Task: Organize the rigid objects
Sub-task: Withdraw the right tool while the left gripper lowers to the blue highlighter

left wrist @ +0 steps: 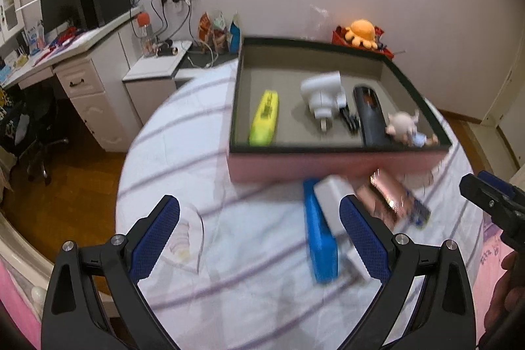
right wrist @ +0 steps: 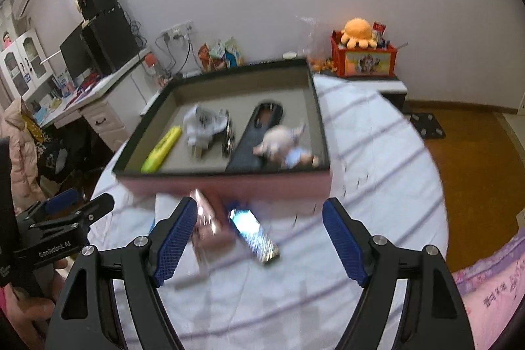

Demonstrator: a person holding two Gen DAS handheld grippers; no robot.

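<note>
two hand-held grippers hover over a round table draped in a white cloth with thin purple stripes (left wrist: 262, 284). both are spread wide and hold nothing.

just ahead of the left gripper (left wrist: 259, 235), close to its right finger, lies a hard blue rectangular case (left wrist: 320, 241) with a white block (left wrist: 331, 202) alongside; their long axes run away from the gripper toward the box. the left hand is nearer these.

ahead of the right gripper (right wrist: 259, 238), toward its left finger, lie a glossy pink slab (right wrist: 206, 222) and a dark, shiny, remote-like bar (right wrist: 254, 233), angled slightly across the fingers. motion blur softens their edges.

beyond both sits a shallow cardboard box (left wrist: 328, 163), pink outside, grey inside, already holding a yellow highlighter (left wrist: 264, 117), a white plug adapter (left wrist: 323, 97), a dark oblong remote (left wrist: 370, 117) and a small doll (left wrist: 407, 127).
</note>
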